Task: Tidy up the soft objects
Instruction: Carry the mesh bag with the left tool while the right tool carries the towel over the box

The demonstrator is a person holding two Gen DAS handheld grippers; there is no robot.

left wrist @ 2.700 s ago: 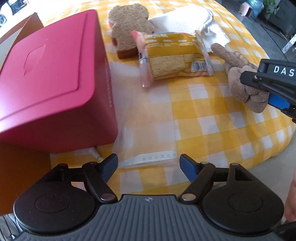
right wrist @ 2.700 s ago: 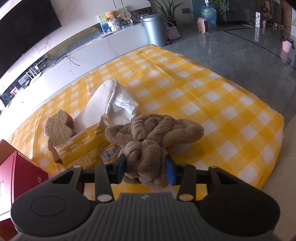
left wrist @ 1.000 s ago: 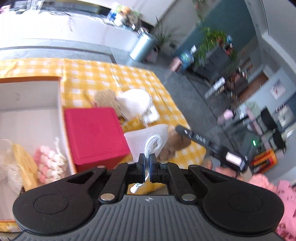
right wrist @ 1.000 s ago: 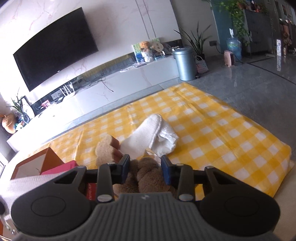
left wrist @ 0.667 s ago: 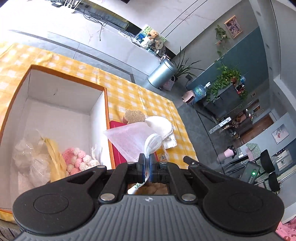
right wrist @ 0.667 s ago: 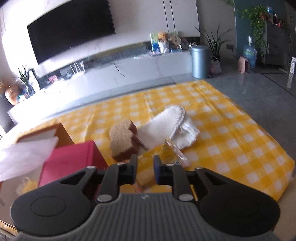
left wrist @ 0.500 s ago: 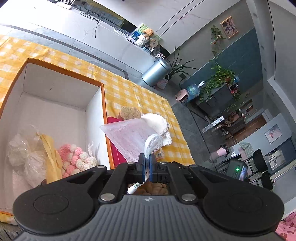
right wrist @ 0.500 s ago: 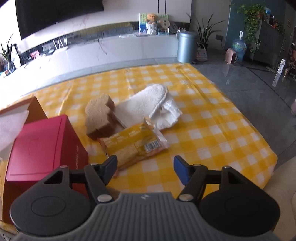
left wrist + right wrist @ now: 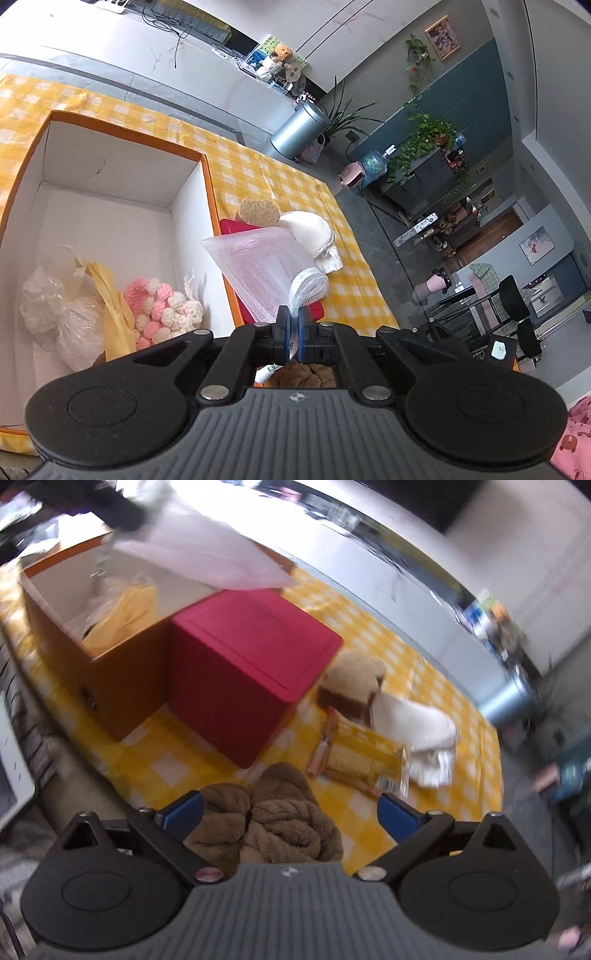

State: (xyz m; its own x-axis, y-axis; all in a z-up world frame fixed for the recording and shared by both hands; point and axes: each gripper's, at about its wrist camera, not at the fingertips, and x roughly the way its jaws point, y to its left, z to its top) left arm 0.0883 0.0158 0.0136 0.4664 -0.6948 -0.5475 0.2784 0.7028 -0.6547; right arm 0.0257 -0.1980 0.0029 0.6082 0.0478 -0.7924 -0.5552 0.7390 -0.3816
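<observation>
We have the left gripper (image 9: 291, 334) clenched on the mesh bag (image 9: 266, 273) at frame centre, beside the orange box (image 9: 207, 184), which holds some items. The right gripper (image 9: 290, 814) gapes, grasping nothing, over the brown plush (image 9: 273, 823) at lower centre; sponge (image 9: 351, 683), snack packet (image 9: 362, 760) and white cloth (image 9: 417, 731) remain unsorted at right

The left claw (image 9: 291, 334) is raised and tilted, its two blue-padded fingers (image 9: 282, 334) pressed almost together on the thin white edge of a translucent pinkish mesh bag (image 9: 264, 273). The right claw (image 9: 290, 814) points downward with its blue-tipped fingers (image 9: 397, 812) spread wide, gripping nothing; the view from it is blurred.
</observation>
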